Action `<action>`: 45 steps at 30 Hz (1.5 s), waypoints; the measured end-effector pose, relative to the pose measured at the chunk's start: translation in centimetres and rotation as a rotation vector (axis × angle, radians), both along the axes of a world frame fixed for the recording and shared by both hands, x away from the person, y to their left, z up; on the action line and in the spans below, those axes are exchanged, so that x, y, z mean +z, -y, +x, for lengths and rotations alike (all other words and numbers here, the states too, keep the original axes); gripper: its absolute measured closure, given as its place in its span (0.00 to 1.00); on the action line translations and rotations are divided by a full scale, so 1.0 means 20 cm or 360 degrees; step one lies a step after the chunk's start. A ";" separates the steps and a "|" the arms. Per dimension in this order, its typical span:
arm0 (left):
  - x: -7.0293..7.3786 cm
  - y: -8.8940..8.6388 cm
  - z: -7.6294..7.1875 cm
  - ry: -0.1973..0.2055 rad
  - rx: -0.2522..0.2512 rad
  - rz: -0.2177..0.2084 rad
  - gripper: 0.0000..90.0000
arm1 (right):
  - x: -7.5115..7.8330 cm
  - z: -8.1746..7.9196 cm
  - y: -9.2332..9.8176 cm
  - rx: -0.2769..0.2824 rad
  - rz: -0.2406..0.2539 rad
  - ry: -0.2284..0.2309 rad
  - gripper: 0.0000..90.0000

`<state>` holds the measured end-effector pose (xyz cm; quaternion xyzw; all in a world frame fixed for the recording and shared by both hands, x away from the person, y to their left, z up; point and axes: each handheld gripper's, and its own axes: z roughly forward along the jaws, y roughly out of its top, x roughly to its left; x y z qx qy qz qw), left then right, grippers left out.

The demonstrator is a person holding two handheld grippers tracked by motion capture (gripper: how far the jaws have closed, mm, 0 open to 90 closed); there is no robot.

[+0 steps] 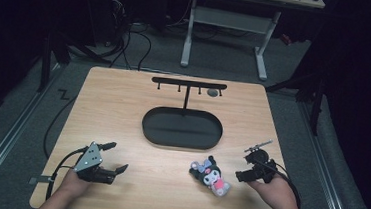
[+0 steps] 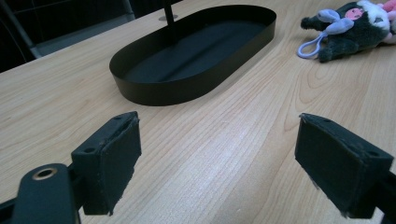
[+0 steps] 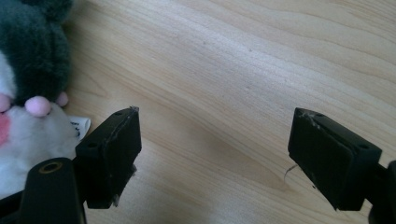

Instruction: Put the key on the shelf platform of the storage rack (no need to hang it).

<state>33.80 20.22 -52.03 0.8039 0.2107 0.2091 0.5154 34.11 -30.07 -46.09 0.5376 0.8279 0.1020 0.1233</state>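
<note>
— What colour is the table point(image 1: 124, 94)?

— Pale wood, with long wavy grain lines running across it. The oval tray point(image 1: 181, 129) near the far edge is plain matt black, and so is the hook stand point(image 1: 189, 83) rising from it.

— And the plush toy point(image 1: 210, 175) by the near right corner?

— Dark grey fur, a white face, pink spots and a pink lower body, with a lilac cord loop and a white tag.

— The grippers?

— Both black; the left gripper point(image 1: 117, 158) carries a grey plate, and the right gripper point(image 1: 249, 163) is black throughout.

— The floor point(image 1: 217, 62)?

— Grey carpet.
</note>
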 end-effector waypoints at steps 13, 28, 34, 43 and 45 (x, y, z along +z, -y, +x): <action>0.00 0.00 0.01 -0.0016 -0.0003 0.0004 0.17 | 0.05 0.01 -0.08 0.0099 -0.0029 -0.0150 0.21; 0.00 -0.01 0.01 -0.0018 -0.0019 -0.0021 0.17 | 0.12 -0.07 -0.28 0.0248 -0.0052 -0.0137 0.10; 0.00 -0.01 0.00 -0.0018 -0.0026 -0.0017 0.17 | 0.08 -0.09 -0.34 0.0304 -0.0053 -0.0186 0.03; 0.00 -0.02 0.00 -0.0015 -0.0022 -0.0026 0.17 | 0.02 -0.10 -0.42 0.0335 -0.0060 -0.0231 0.03; 0.00 -0.02 -0.01 -0.0013 -0.0016 -0.0037 0.17 | -0.01 -0.10 -0.43 0.0343 -0.0060 -0.0248 0.05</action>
